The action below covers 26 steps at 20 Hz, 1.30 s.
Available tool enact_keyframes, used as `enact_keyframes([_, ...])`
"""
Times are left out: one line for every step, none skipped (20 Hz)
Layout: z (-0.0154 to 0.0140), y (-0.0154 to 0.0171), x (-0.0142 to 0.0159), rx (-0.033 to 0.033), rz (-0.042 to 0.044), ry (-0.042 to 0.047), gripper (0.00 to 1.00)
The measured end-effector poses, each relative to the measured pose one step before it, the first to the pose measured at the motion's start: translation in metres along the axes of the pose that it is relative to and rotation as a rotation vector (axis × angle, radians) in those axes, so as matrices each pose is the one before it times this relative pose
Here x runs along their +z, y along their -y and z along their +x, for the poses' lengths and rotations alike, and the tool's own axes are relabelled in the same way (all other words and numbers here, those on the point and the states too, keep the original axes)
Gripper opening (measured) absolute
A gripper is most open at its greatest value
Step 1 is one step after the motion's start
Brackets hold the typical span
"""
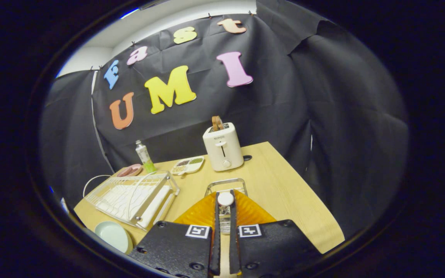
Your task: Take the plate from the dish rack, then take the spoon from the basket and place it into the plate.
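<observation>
Currently:
Gripper: fingers nearly closed, pinching the spoon above the basket.
Risk: thin hold; spoon may slip before reaching plate.

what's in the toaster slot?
A brown slice of bread sticks up out of the toaster; its lower part is hidden inside. The fingers grip a white-ended spoon.

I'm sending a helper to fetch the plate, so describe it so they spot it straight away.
Start at the white wire dish rack on the wooden table. The plate lies flat on the table just in front of the rack's near corner, beside the gripper, whose nearly closed fingers hold a spoon. It is a plain pale green round dish, unlike the pink one behind the rack.
</observation>
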<state>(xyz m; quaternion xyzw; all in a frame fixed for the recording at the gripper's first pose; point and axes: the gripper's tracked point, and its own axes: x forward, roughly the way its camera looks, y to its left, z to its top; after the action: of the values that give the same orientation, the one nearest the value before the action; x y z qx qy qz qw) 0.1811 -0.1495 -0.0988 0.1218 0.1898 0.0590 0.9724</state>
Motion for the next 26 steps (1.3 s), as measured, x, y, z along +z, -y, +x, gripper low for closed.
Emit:
enact_keyframes([-0.00569, -0.00480, 0.00412, -0.00030, -0.00508, 0.00755, 0.14])
enact_keyframes([-0.00550, -0.00135, 0.00543, -0.00551, -0.00111, 0.01037, 0.13])
enact_keyframes([-0.00816, -0.00213, 0.00466, -0.00235, -0.00327, 0.01062, 0.13])
enact_keyframes([-0.00896, -0.00196, 0.00741, -0.00753, -0.00443, 0.01624, 0.13])
enact_keyframes([-0.00847, -0.00206, 0.00876, -0.00849, -0.00886, 0.02071, 0.13])
enact_keyframes([-0.01009, -0.00367, 0.00964, -0.00850, -0.01305, 0.02079, 0.13])
enact_keyframes([-0.01025, -0.00552, 0.00653, -0.00437, -0.02056, 0.01805, 0.13])
enact_keyframes([-0.01053, -0.00841, 0.00655, 0.00451, -0.02180, 0.01494, 0.13])
enact_keyframes([-0.01307, -0.00900, 0.00569, 0.00643, -0.02147, 0.01350, 0.13])
enact_keyframes([-0.01095, -0.01027, 0.00676, 0.00867, -0.02053, 0.01321, 0.13])
enact_keyframes([-0.01082, -0.01212, 0.00491, 0.01691, -0.01655, 0.00968, 0.13])
enact_keyframes([-0.01144, -0.01464, 0.00581, 0.02387, -0.01351, 0.00368, 0.13])
enact_keyframes([-0.01168, -0.01432, 0.00308, 0.02394, -0.01353, 0.00157, 0.13])
enact_keyframes([-0.00912, -0.01476, 0.00277, 0.02369, -0.01374, -0.00111, 0.13])
enact_keyframes([-0.00864, -0.01621, 0.00018, 0.02661, -0.01171, -0.00101, 0.13])
enact_keyframes([-0.00811, -0.01762, -0.00003, 0.02859, -0.01022, -0.00588, 0.13])
enact_keyframes([-0.00624, -0.01748, -0.00274, 0.03096, -0.00778, -0.00994, 0.13])
enact_keyframes([-0.00472, -0.01870, -0.00426, 0.03545, -0.00820, -0.01919, 0.13])
enact_keyframes([-0.00545, -0.01820, -0.00744, 0.03989, -0.00687, -0.02630, 0.13])
enact_keyframes([-0.00281, -0.01738, -0.00586, 0.03687, -0.00371, -0.02836, 0.13])
enact_keyframes([-0.00191, -0.01579, -0.00428, 0.03440, -0.00027, -0.01884, 0.13])
enact_keyframes([0.00180, -0.01286, -0.00516, 0.02339, -0.00363, -0.01863, 0.13])
enact_keyframes([0.00158, -0.01014, -0.00743, 0.01793, -0.00292, -0.01958, 0.13])
enact_keyframes([0.00514, -0.01060, -0.00816, 0.01684, -0.00031, -0.02431, 0.13])
enact_keyframes([0.00684, -0.00995, -0.00960, 0.01708, 0.00138, -0.02529, 0.13])
enact_keyframes([0.00811, -0.00873, -0.00804, 0.01614, 0.00257, -0.02458, 0.13])
